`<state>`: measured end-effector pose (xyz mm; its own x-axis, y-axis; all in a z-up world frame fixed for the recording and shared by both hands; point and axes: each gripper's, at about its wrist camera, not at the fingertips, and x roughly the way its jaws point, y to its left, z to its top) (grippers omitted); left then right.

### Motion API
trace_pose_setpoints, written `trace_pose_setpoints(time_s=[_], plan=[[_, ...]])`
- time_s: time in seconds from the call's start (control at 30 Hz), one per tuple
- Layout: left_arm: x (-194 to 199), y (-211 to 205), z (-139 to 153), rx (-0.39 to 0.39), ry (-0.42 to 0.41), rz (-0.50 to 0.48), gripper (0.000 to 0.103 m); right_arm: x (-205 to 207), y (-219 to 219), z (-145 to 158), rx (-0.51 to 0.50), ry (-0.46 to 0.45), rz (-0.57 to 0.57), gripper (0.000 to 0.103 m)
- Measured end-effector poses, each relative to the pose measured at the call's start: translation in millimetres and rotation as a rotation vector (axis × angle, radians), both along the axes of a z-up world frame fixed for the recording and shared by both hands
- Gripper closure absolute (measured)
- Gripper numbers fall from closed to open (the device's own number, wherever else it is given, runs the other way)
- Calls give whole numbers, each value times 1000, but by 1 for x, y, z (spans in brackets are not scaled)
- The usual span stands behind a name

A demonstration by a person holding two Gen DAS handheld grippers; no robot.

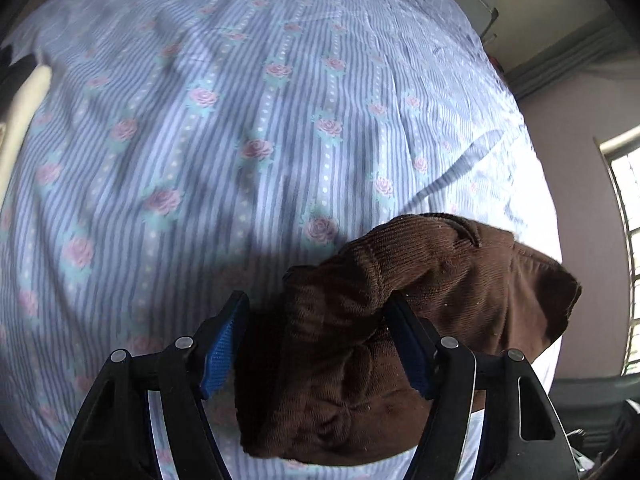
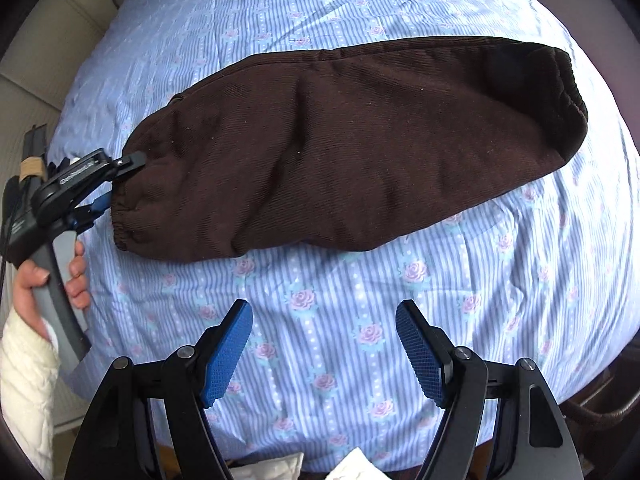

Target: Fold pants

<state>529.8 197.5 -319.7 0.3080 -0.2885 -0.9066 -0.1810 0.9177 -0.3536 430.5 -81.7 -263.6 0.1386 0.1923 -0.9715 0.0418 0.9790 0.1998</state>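
Brown corduroy pants (image 2: pixel 360 140) lie folded lengthwise on a blue striped, rose-print bedsheet (image 2: pixel 360 300), waistband at the right and leg cuffs at the left. My left gripper (image 2: pixel 120 180) is at the cuff end with its fingers on either side of the cuffs. In the left wrist view the bunched brown cuff (image 1: pixel 340 340) sits between the jaws of the left gripper (image 1: pixel 316 304). It touches the right pad, while the left pad (image 1: pixel 224 344) shows bare, so the jaws are open. My right gripper (image 2: pixel 324 312) hovers open over bare sheet in front of the pants, holding nothing.
A person's hand (image 2: pixel 76 272) in a white quilted sleeve (image 2: pixel 24 380) holds the left gripper's handle at the bed's left edge. A barred window (image 1: pixel 628 240) and a wall lie beyond the bed's right edge. White cloth (image 2: pixel 352 468) shows at the near edge.
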Motion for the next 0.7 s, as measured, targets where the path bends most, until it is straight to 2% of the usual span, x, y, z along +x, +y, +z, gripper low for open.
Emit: trace_pose_setpoints(time_s=[0.03,0.07,0.13,0.17,0.27,0.37,0.4,0.47,0.5,0.53,0.57,0.63,0.7], plan=[[2,-2,-1,10,0,-11,39,-1,0,1,-9,-1,-4,28],[4,-4,0,-3,-5,-20,62,-2,0,1,-17,0,-9,28],[5,-5,7,-10,11,-13,72,-2,0,-1,-17,0,-26,28],[2,-4,16,-22,3,-13,76,-3,-3,-1,-13,0,-38,28],[-14,11,49,-89,-51,-1,77,-3,-10,-3,3,7,-69,28],[-20,20,42,-9,-5,-38,76,-3,-16,-3,-15,4,-80,28],[-18,19,30,9,16,-60,76,-2,-15,-3,-30,1,-73,28],[-11,16,10,34,57,-86,67,0,-12,-4,-47,-4,-53,28],[-7,14,7,71,58,-97,63,2,-10,-4,-55,-7,-41,28],[-7,13,8,96,50,-104,54,3,-8,-5,-65,-11,-29,28],[-6,13,15,138,40,-104,41,5,-6,-5,-70,-17,-17,28],[-14,17,37,200,-10,-90,33,7,-5,-4,-64,-32,-4,28],[-30,23,59,222,-63,-63,28,7,-8,-4,-46,-47,-1,28]])
